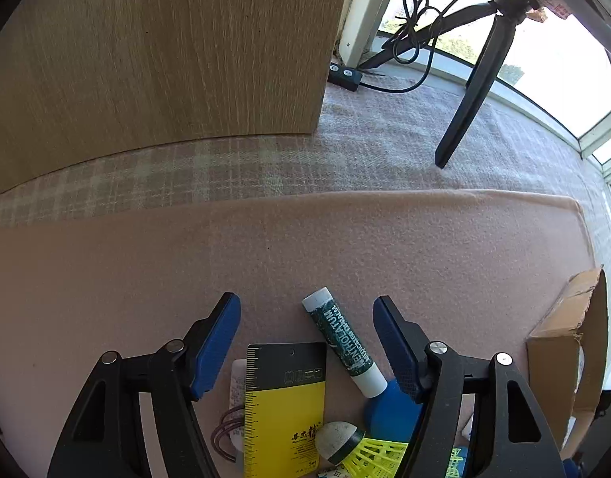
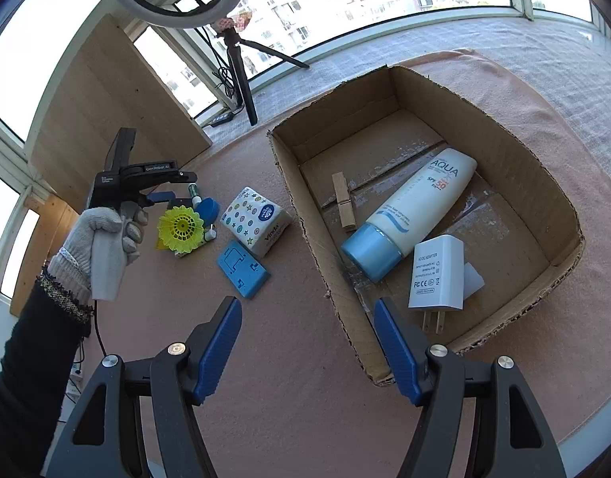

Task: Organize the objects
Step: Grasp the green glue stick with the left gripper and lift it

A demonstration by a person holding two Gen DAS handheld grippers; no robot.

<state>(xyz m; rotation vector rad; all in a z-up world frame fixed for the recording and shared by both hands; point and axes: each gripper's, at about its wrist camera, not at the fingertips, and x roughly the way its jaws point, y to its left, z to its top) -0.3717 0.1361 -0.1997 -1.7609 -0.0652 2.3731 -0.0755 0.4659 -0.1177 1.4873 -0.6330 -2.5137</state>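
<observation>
My left gripper (image 1: pixel 305 302) points down over a cluster on the pink cloth, open. A green and white lip balm tube (image 1: pixel 343 344) lies between its fingers, untouched. Below it sit a yellow and black card (image 1: pixel 283 402), a yellow shuttlecock (image 1: pixel 365 450) and a blue round lid (image 1: pixel 389 410). My right gripper (image 2: pixel 307 306) hangs open and empty by the near-left wall of the cardboard box (image 2: pixel 504 127). The box holds a sunscreen tube (image 2: pixel 417 207), a wooden clothespin (image 2: pixel 344 207) and a white adapter (image 2: pixel 437 275). A gloved hand (image 2: pixel 102 239) holds the left gripper (image 2: pixel 162 197).
A tissue pack (image 2: pixel 257 221) and a flat blue piece (image 2: pixel 241 269) lie between the cluster and the box. A ring light tripod (image 1: pixel 472 91) with its cable stands on the plaid cloth by the window. A wooden panel (image 1: pixel 166 51) rises behind the pink cloth.
</observation>
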